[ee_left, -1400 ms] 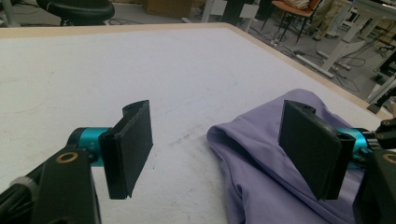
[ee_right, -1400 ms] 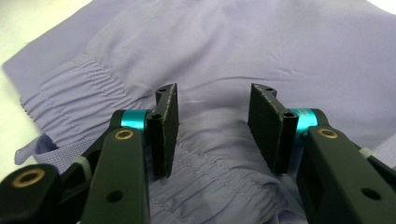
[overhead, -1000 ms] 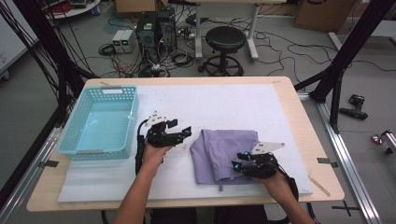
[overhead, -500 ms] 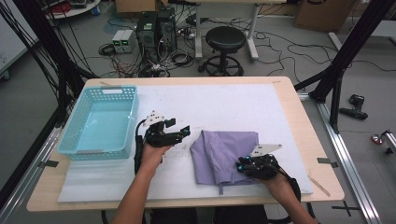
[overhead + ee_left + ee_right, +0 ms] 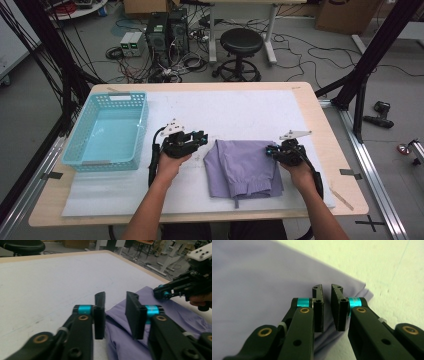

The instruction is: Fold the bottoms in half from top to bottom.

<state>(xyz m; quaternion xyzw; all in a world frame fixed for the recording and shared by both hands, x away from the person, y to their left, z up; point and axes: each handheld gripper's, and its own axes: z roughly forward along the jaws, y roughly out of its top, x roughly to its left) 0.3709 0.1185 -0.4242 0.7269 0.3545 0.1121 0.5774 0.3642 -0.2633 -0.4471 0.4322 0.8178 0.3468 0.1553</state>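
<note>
Cloth [image 5: 243, 167], purple and folded, lies on the white mat [image 5: 230, 110] at the near middle of the table [image 5: 320, 107], with a thin strip hanging from its near edge. 2 hand-held grippers sit at its sides. The left gripper [image 5: 200, 138] is just beside the cloth's left edge, its black jaws pointing toward the fabric. In the left gripper view [image 5: 115, 312] its jaws have just been closing and now stand a moderate gap apart, with the cloth's edge lying under and between them; the pads do not press on it. The right gripper [image 5: 272, 150] rests over the cloth's right edge. In the right gripper view [image 5: 326, 307] its jaws have also just been closing and stand nearly together, a narrow slit left between the pads, hanging above the cloth's corner without pinching it. A light blue basket [image 5: 131, 100] stands well to the left on the mat.
</note>
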